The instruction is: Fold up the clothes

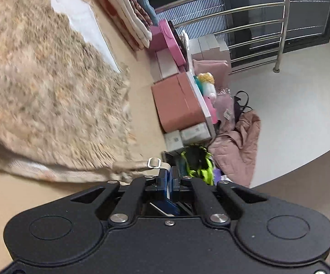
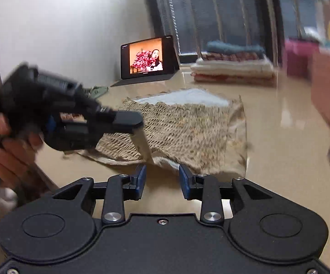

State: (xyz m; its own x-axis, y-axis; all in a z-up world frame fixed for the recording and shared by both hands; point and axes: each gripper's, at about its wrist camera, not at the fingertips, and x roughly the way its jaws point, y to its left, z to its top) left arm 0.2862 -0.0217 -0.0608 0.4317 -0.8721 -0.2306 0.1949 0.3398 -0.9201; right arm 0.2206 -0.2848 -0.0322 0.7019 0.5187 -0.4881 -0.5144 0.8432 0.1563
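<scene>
A beige, smocked patterned garment lies on the tan table, partly folded with its white lining showing; it also shows in the right wrist view. My left gripper is shut on the garment's strap with a metal ring, lifted just above the table. In the right wrist view the left gripper holds the strap over the garment's near edge. My right gripper is open and empty, just in front of the garment's near edge.
A stack of folded clothes sits at the back of the table, also in the left wrist view. A tablet plays video. Pink and brown boxes stand at the table's edge. Clothes lie on the floor.
</scene>
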